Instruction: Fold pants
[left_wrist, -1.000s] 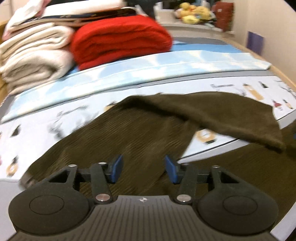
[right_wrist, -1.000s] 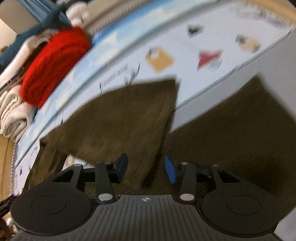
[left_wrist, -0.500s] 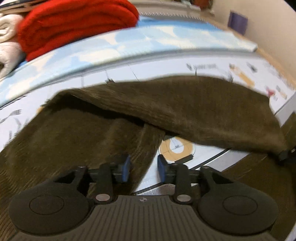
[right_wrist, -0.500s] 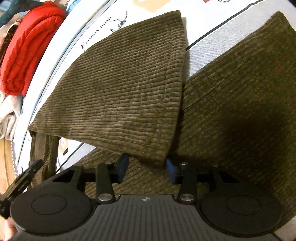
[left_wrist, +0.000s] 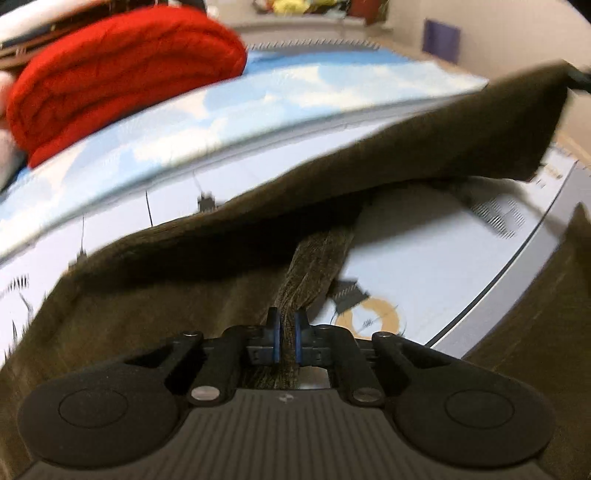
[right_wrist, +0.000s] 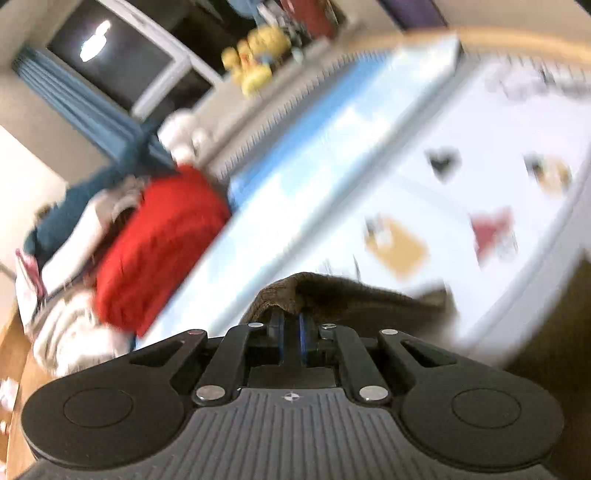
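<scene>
A printed bed sheet carries brown corduroy pants, one leg lifted off it, beside a folded red blanket. The left gripper has just clamped a bunched pants edge; the right gripper has just pinched a raised fold.

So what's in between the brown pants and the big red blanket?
In the left wrist view, only bedding: first the white printed sheet, then a blue and white cloud-patterned cover running between the pants and the red blanket.
</scene>
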